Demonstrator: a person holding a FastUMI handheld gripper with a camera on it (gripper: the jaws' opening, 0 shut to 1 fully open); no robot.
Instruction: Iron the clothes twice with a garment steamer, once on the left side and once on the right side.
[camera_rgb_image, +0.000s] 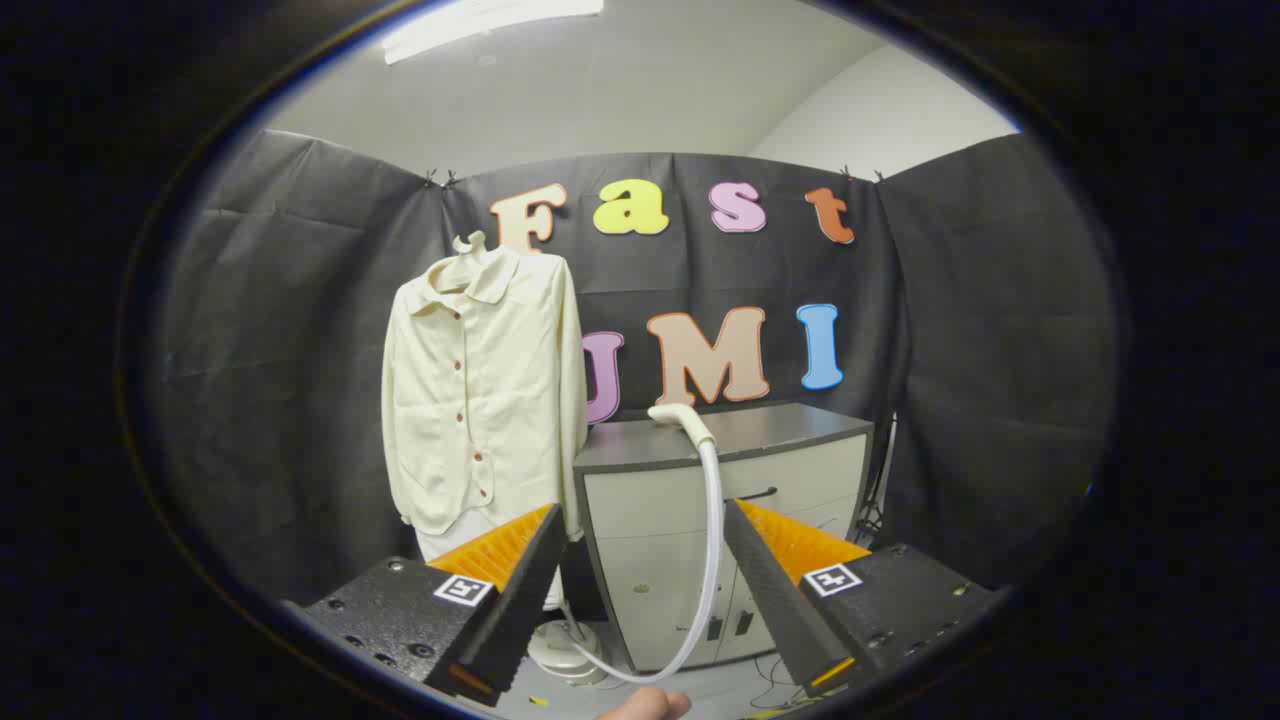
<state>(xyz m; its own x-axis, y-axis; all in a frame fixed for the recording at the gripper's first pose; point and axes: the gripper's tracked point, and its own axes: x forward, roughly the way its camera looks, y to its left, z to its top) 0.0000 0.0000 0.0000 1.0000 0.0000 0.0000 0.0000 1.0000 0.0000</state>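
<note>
Hand-held gripper (640, 590) spread wide, pinching nothing. Beyond the fingers: cream button-up shirt (485, 400) hanging on a hanger (470, 243) against the booth wall, just beside a grey cabinet (730, 520) with doors closed. Steamer head (680, 417) resting on the cabinet top, white hose (708, 560) curving down to what looks like the steamer base (565, 652) on the floor.

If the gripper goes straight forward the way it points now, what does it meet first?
Probably the steamer hose, which hangs between the open gripper's fingers, just ahead. Behind it stands the cabinet, with the steamer head resting on top. The shirt hangs off to the side. Depth is hard to judge.
</note>
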